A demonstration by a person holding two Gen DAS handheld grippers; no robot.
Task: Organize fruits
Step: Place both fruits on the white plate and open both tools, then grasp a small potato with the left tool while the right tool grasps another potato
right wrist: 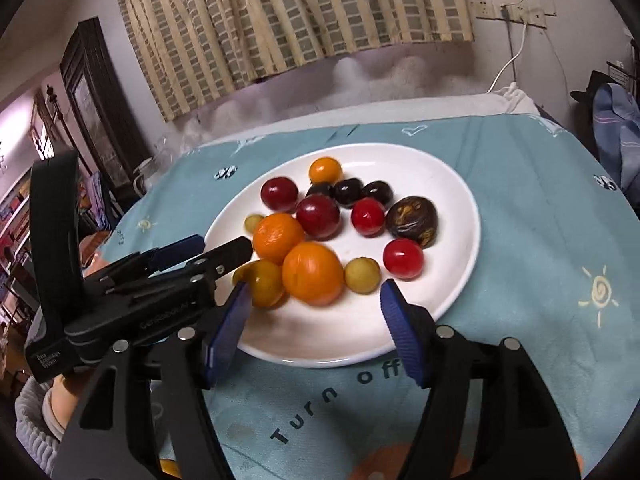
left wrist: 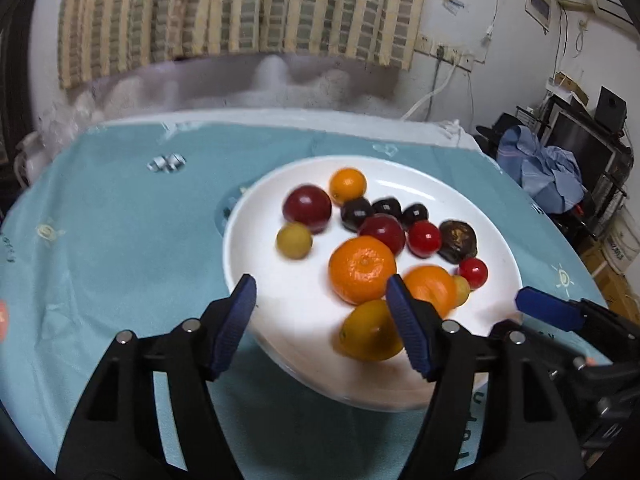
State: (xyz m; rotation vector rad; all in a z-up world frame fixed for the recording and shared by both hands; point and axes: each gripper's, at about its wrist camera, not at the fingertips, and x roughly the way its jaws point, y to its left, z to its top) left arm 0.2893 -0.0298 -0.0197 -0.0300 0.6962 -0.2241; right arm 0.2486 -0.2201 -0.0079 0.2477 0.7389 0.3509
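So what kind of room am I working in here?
Most likely a lived-in home, not a lab: a white plate of fruit sits on a printed blue tablecloth, a checked curtain hangs behind, and clothes are heaped over cluttered shelves at the side.

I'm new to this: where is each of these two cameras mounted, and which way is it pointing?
Left wrist view: rides the left gripper, looking forward and down at the white plate of fruit; its own open fingers show, and the right gripper's tip at right.
Right wrist view: rides the right gripper, angled down at the same plate; its open fingers show, the left gripper and a hand at left.
Shared: plate, big orange, blue tablecloth, curtain.
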